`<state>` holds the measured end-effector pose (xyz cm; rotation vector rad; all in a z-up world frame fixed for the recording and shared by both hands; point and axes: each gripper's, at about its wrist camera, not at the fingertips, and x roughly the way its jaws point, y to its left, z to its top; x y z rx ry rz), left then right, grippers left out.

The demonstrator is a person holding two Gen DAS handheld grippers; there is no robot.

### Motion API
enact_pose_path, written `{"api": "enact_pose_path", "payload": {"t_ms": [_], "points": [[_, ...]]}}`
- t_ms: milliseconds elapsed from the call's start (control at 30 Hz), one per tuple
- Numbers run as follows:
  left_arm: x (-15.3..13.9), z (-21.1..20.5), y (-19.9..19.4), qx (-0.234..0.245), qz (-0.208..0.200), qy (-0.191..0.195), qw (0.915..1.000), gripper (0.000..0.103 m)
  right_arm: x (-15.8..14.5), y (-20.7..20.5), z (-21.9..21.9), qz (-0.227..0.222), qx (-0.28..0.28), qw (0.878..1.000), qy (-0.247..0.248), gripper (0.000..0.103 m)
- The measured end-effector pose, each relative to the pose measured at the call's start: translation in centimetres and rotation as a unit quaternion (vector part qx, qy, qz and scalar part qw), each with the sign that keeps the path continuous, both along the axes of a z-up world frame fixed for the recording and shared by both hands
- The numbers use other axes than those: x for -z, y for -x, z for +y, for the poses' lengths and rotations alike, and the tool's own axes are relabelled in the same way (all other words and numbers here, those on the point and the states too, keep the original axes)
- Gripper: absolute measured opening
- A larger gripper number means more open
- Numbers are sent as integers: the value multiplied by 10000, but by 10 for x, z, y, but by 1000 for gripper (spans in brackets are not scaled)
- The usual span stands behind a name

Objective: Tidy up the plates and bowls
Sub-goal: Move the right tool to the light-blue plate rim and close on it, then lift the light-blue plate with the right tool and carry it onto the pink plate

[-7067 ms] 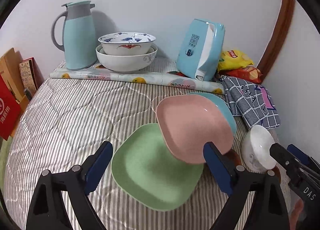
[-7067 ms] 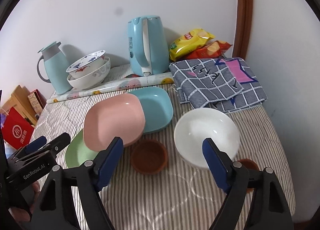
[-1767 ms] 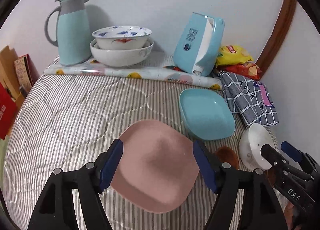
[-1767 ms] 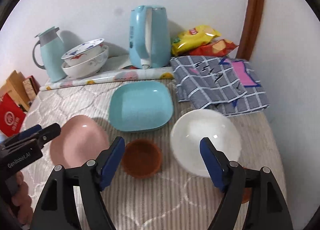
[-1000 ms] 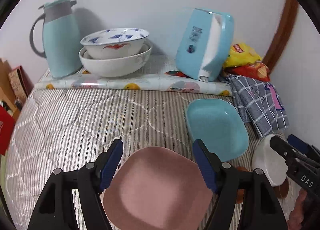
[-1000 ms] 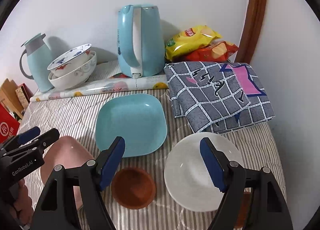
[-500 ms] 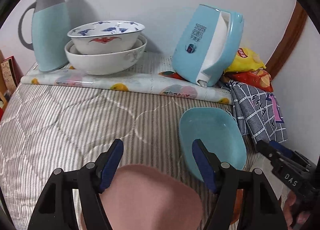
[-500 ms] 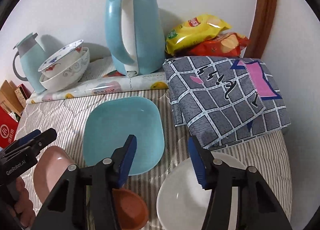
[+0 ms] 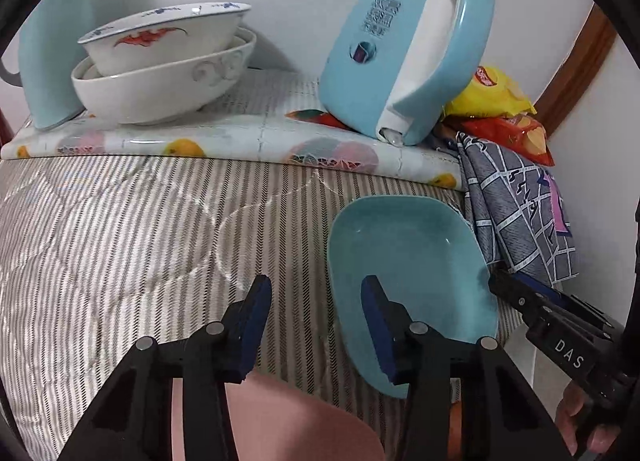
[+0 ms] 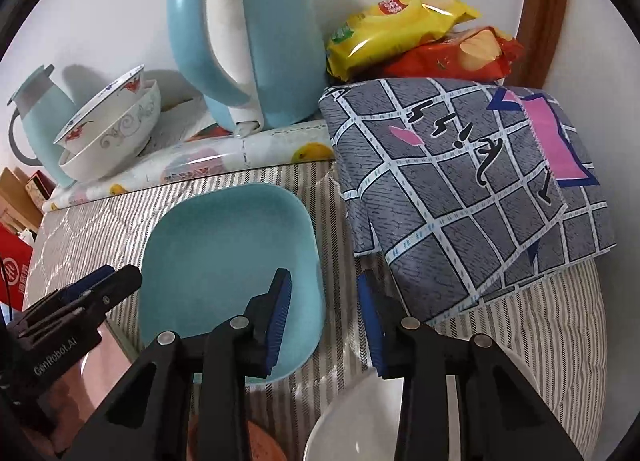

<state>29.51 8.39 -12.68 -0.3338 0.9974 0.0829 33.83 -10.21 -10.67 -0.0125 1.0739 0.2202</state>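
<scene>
I have both grippers at the blue plate (image 10: 224,261) on the striped bed (image 9: 120,229). The left gripper (image 9: 316,325) and right gripper (image 10: 324,317) have just been closing their jaws, now part open. Each straddles a plate edge, not gripping.

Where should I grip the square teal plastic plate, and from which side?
Take the teal plate by its raised near-right rim, coming from above, one finger inside and one outside. The right gripper already straddles that edge, its jaws having just been closing, not yet pressing it.

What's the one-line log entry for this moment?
left gripper: closing, straddling near-left rim of blue plate, no grip | right gripper: closing, straddling its right rim, no grip | pink plate: set down nearby
</scene>
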Motion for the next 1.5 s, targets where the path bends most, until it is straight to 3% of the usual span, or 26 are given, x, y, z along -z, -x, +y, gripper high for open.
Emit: {"api": "enact_pose_path", "payload": {"t_ms": [167,333,433,633,1500], "points": [[7,-5,-6,80,15,8,10000,37,8,-5,10,86,-145,9998,117,30],[16,-7,-12,155,114,66,9998,21,15,-9,15,170,-72,9998,111,24],[20,-9,-12,218,97,120,9996,10,17,-10,17,130,-55,9996,256,15],[18,-12,-11,175,55,8,9998,8,14,-10,18,-2,-98,9993,368,4],[-36,4,45,-18,-383,46,9993,8,-39,41,19,-522,-183,9985,-16,3]]}}
